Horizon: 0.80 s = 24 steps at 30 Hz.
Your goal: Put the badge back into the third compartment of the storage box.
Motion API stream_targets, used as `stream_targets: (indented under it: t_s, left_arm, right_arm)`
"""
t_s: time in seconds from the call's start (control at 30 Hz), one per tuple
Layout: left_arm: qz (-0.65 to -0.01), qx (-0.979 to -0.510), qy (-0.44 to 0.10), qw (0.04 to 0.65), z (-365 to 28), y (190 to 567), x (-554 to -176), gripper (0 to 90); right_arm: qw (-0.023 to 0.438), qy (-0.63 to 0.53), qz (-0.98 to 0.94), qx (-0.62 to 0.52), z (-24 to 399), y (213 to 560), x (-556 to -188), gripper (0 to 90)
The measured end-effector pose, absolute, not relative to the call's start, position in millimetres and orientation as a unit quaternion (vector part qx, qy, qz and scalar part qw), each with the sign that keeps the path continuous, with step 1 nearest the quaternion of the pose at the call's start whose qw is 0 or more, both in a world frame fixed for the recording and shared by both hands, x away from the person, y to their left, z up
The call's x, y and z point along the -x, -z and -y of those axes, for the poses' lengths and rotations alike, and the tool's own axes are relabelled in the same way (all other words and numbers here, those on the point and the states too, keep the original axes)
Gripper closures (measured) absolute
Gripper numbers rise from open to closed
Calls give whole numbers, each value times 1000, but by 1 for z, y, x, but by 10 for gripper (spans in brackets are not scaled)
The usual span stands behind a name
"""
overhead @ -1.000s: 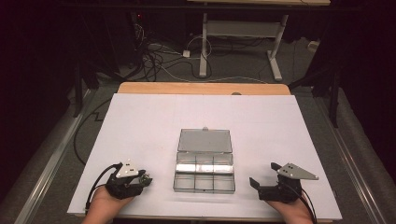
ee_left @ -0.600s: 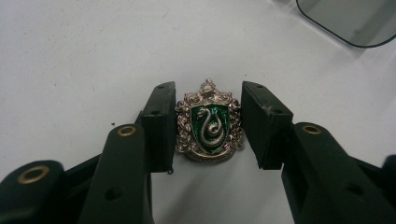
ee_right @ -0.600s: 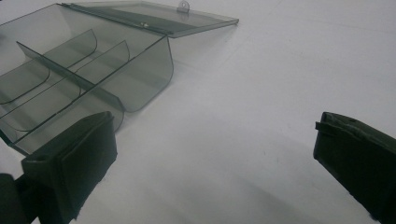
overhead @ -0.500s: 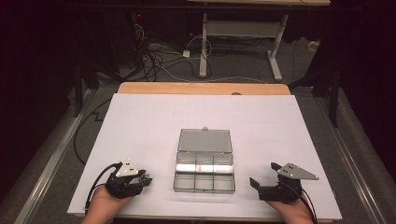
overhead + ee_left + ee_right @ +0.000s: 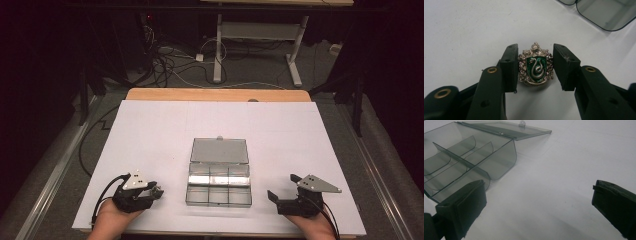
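resting on the white table sheet near its front left corner, the left gripper is seen in the high view, held in a hand that comes in from the bottom edge. in the left gripper view, a small metal crest badge with a silver snake on a green shield is found lying flat on the sheet between the two black pads. the badge's left edge is met by the left pad, while a narrow strip of white sheet is seen between its right edge and the right pad, so the badge is bracketed by the left gripper but not clenched.

a clear compartment box is placed at the middle of the front half of the sheet, its lid laid open and flat on the far side. the box is flanked by the two grippers, each set well apart from it.

the right gripper is kept near the front right corner, its jaws spread wide and nothing lying between them. in the right gripper view, bare sheet lies between its jaws, and the box with its dividers is seen at the upper left.
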<state>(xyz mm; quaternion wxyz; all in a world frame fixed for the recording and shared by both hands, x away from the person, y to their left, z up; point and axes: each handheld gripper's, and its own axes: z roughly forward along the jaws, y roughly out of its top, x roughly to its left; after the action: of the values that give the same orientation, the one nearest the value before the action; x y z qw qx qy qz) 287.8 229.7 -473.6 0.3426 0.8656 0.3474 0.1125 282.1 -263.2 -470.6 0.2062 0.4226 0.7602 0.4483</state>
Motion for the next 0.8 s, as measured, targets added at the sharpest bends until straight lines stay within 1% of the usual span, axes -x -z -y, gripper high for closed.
stream_targets:
  t_s: [0.8]
  left_arm:
    - [-334, -857, -109, 377, -222, 462, -285, 557]
  right_arm:
    - [205, -446, -761, -423, 263, 471, -282, 6]
